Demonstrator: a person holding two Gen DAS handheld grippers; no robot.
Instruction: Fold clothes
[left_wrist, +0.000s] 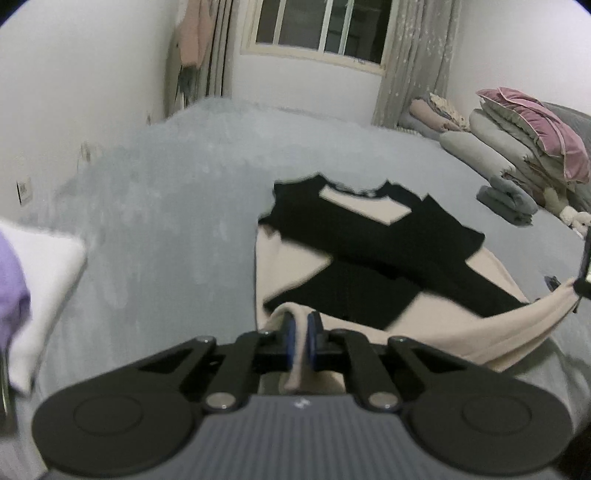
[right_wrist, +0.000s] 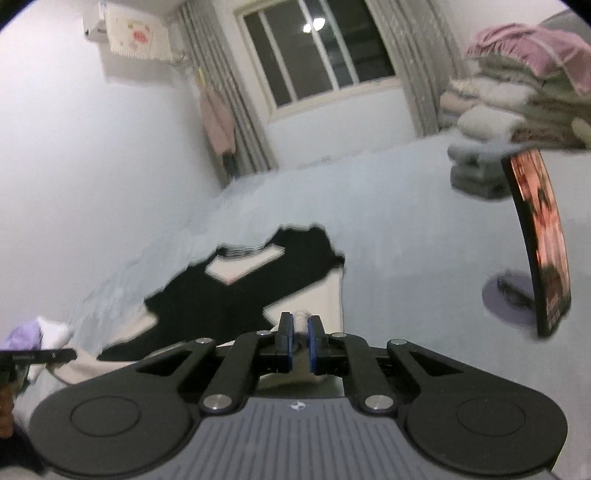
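- While it is lying spread on the grey bed, the black and beige shirt is having its near hem lifted at two corners, its collar pointing toward the window.
- At the hem's left corner, the left claw is clenching a fold of beige cloth between its blue-padded fingers, the cloth bunching up over the fingertips and hanging down behind them.
- At the other corner, the right claw is pinching pale fabric of the shirt between its pads; in the left wrist view it is showing only as a dark tip at the frame edge, pulling the beige hem taut.
- Both black sleeves are lying crossed over the beige body of the shirt.
- To the left of the shirt, a white and purple pile of cloth is sitting at the bed's edge.
- On the bed to the right, a phone is standing upright on a round base, its screen glowing reddish.
- Farther back on the right, a small folded grey blanket is lying near a tall stack of bedding topped with a pink pillow.
- Beside the window, curtains are hanging, and a pink garment is hanging on the wall at its left.
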